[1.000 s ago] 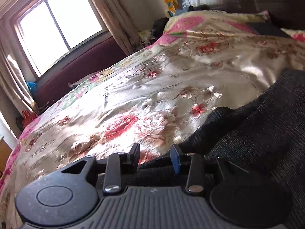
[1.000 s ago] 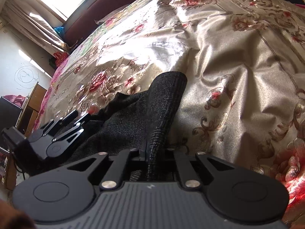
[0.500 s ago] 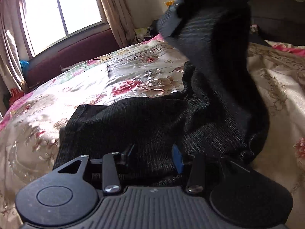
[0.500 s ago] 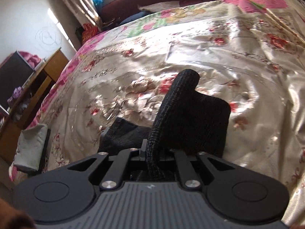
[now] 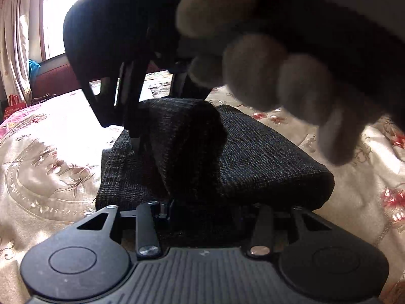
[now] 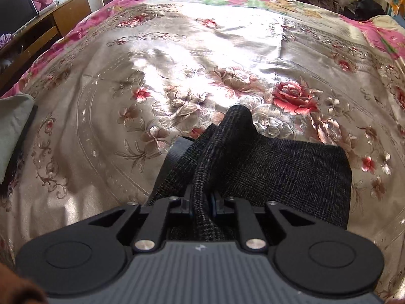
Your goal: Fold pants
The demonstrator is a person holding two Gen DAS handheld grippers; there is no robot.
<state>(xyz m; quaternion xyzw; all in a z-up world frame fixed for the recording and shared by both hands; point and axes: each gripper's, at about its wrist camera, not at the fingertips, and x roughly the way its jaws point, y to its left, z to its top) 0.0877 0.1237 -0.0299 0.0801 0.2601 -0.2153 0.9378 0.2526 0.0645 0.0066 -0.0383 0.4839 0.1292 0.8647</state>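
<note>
Dark grey woven pants (image 5: 253, 162) lie folded on a floral satin bedspread (image 5: 50, 152). My left gripper (image 5: 202, 210) sits low at the near edge of the pants, its jaws wide apart with fabric lying between them. My right gripper (image 6: 201, 202) is shut on a ridge of the pants (image 6: 278, 172) and holds that fold above the folded stack. In the left wrist view the right gripper (image 5: 134, 131) and the hand holding it hang over the pants, blocking the upper part of the view.
The bedspread (image 6: 177, 63) spreads wide on all sides of the pants. A wooden desk (image 6: 58, 22) stands off the bed's far left. A grey cushion (image 6: 12, 131) lies at the left edge. A window and curtains (image 5: 15, 38) are behind the bed.
My right gripper has carried the fold of pants across and over the stack, and now hangs right in front of the left camera. My left gripper has stayed open at the pants' edge.
</note>
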